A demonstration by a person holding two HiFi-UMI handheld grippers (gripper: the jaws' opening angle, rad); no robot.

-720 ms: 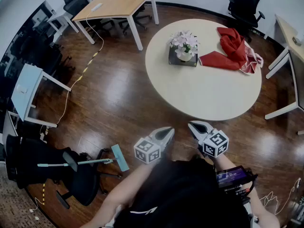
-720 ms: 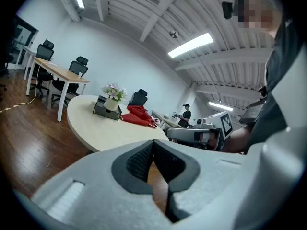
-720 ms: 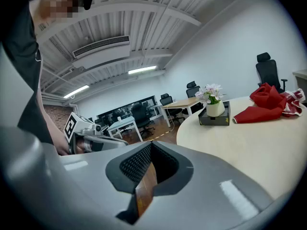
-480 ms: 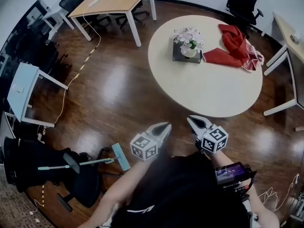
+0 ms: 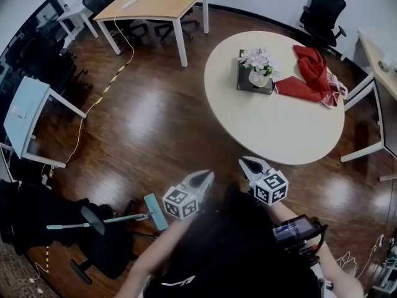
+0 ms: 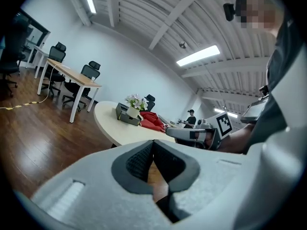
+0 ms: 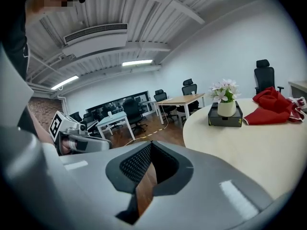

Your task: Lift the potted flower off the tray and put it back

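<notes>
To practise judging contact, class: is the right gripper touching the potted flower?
Apart. The head view shows the right gripper over the floor by the person, the potted flower far off on its tray.

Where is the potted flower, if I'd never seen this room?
Find the big round cream table on the wooden floor. On its far side sits a dark tray, and the potted flower stands on it. It's the only plant there: pale blossoms in a white pot, beside a crumpled red cloth.
</notes>
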